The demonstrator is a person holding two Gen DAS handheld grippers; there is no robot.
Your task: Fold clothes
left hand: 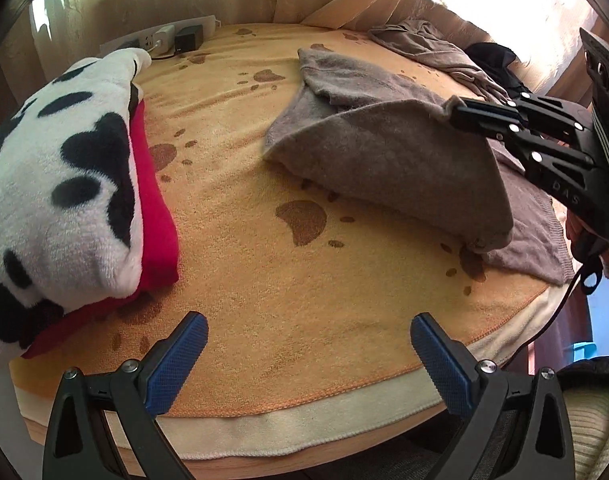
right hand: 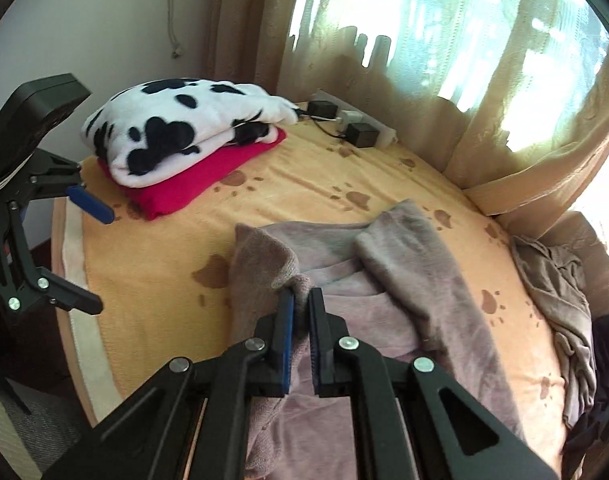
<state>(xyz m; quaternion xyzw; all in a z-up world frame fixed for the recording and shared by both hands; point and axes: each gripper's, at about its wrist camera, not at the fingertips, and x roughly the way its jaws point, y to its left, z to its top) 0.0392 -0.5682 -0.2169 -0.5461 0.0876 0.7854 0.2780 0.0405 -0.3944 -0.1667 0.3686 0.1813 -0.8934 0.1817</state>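
Two folded pieces, a spotted fleece [right hand: 184, 128] on a red garment [right hand: 192, 184], are already stacked at the far left corner of the table [left hand: 304, 384]. Right of that stack, mid-table, the grey sweater [right hand: 344, 280] is half done: the right gripper [right hand: 300, 340] pinches its edge, lifting a flap. The left gripper [left hand: 308, 360] hangs spread and empty over the near edge. Beyond the sweater, a crumpled grey garment [right hand: 556, 280] and something dark beside it apparently remain unfolded.
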